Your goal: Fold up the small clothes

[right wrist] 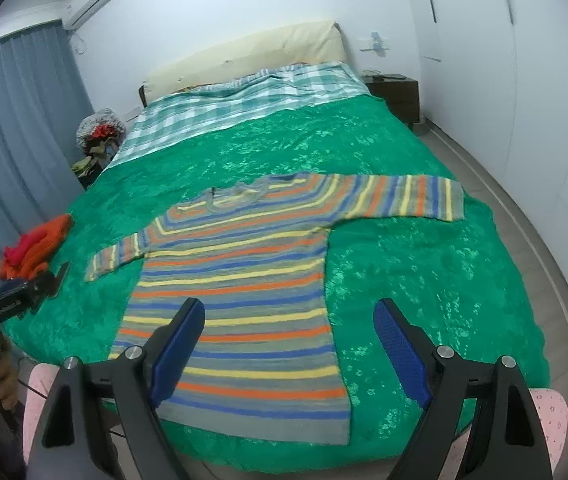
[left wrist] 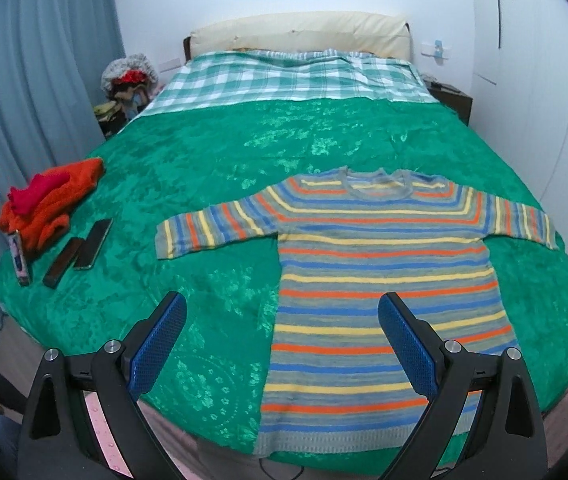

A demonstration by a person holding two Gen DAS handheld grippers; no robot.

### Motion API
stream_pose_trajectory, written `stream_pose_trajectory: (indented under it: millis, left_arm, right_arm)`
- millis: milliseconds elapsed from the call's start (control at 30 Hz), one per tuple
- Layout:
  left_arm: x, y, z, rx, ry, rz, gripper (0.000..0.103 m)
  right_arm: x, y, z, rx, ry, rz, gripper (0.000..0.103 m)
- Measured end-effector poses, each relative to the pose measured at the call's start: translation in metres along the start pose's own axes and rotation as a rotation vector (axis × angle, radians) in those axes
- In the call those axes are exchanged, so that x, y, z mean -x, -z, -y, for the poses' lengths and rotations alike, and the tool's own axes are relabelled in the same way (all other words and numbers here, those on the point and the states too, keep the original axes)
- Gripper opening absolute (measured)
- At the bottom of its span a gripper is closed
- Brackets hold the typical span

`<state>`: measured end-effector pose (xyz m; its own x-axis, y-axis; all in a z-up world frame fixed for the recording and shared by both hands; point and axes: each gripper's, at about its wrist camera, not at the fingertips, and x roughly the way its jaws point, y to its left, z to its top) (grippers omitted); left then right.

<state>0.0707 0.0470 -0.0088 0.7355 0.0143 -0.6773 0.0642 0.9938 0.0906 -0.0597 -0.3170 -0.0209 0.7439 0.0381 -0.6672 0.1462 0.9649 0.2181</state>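
A small striped sweater (left wrist: 372, 280) in grey, blue, yellow and orange lies flat on the green bedspread (left wrist: 220, 152), both sleeves spread out, hem toward me. It also shows in the right wrist view (right wrist: 240, 292). My left gripper (left wrist: 282, 312) is open and empty, held above the bed's near edge over the sweater's left side. My right gripper (right wrist: 290, 320) is open and empty, above the sweater's lower right part. The left gripper's body (right wrist: 8, 300) shows at the left edge of the right wrist view.
An orange and red pile of clothes (left wrist: 48, 204) lies at the bed's left edge, with two phones (left wrist: 92, 244) and a small box (left wrist: 18, 258) beside it. A checked blanket (left wrist: 284, 76) and headboard are at the far end. A nightstand (right wrist: 396, 92) stands far right.
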Motion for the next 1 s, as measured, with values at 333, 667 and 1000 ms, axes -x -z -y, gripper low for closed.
stream_pose_trajectory:
  millis: [333,667,1000]
  left_arm:
    - [0.0,0.002,0.005,-0.023,-0.007,-0.005,0.097]
    - [-0.005,0.004,0.006,-0.031,-0.002,-0.025,0.097]
    - [-0.01,0.003,0.008,-0.045,0.0,-0.036,0.097]
  right_arm:
    - [-0.004,-0.003,-0.011,0.018,-0.011,-0.007,0.086]
    - [-0.006,-0.002,-0.016,0.023,-0.012,-0.017,0.086]
    - [-0.017,0.001,-0.015,0.019,-0.02,-0.037,0.086]
